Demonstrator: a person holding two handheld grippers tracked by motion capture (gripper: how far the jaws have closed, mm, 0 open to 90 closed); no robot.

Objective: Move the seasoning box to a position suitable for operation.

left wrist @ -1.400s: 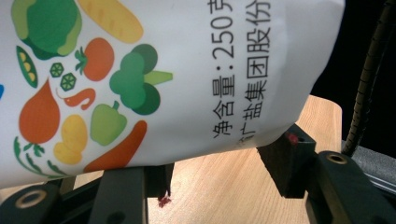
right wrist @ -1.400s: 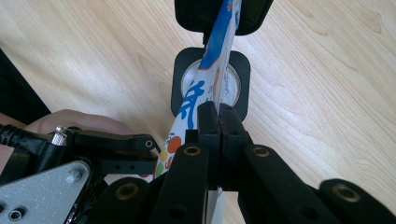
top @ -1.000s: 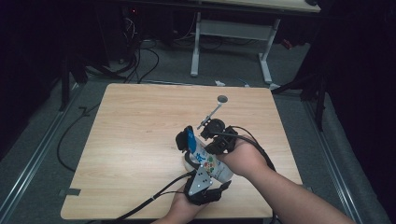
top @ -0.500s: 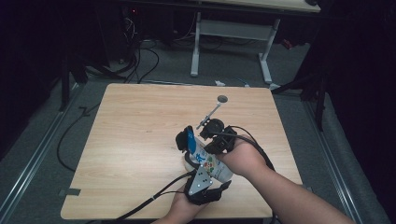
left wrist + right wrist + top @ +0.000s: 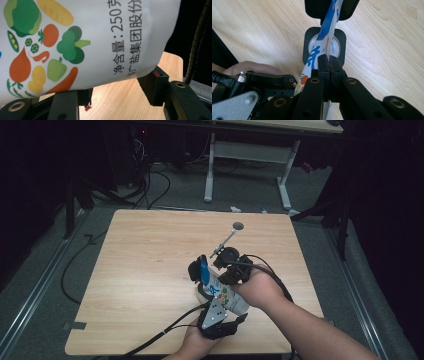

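Now, white bag (image 5: 100, 37) between left gripper (image 5: 115, 92) fingers (image 5: 152, 85), top edge pinched by right gripper (image 5: 329, 62).

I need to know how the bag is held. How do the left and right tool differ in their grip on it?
The left tool spans the bag's wide printed body with jaws apart; the right tool pinches its thin top edge, jaws nearly together. In the high view the left is nearer the person. Both hold the same bag.

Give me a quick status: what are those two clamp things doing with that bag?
Left gripper clamped around the white bag. Right gripper shut on the bag's top edge. Black container under the bag. Small metal stand beyond, out of the way.
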